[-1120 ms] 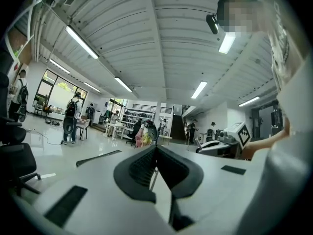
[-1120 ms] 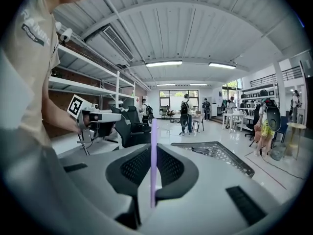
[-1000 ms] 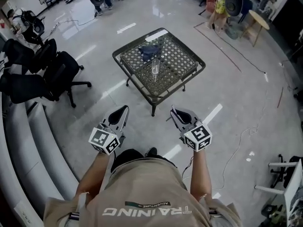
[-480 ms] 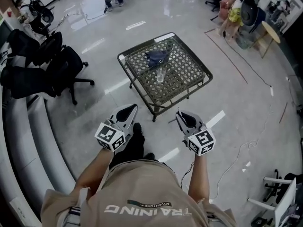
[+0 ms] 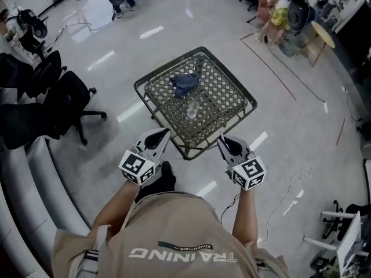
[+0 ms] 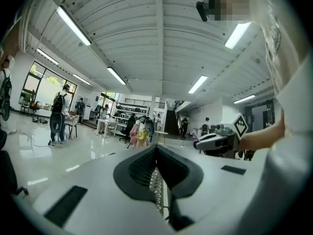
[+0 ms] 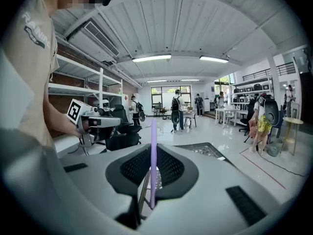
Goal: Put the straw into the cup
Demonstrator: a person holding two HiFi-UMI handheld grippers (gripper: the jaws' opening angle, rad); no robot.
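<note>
A clear cup (image 5: pixel 192 109) stands upright near the middle of a low table with a metal lattice top (image 5: pixel 226 91). A dark blue cloth (image 5: pixel 185 83) lies just behind the cup. A thin purple straw (image 7: pixel 153 131) stands upright between the jaws of my right gripper (image 7: pixel 153 148), which is shut on it. In the head view the right gripper (image 5: pixel 222 138) hovers at the table's near edge and the straw does not show. My left gripper (image 5: pixel 163 132) is level with it on the left, jaws shut and empty (image 6: pixel 156 148). The cup lies ahead, between both grippers.
Black office chairs (image 5: pixel 64 91) stand left of the table and a grey curved bench (image 5: pixel 23 172) runs along the left edge. Cables (image 5: pixel 301 178) trail over the shiny floor on the right. A round wooden stool (image 5: pixel 322 30) and people are farther back.
Both grippers have moved forward together, from over bare floor to the table's near edge. The table and cup now sit closer. The grip on the straw is unchanged.
</note>
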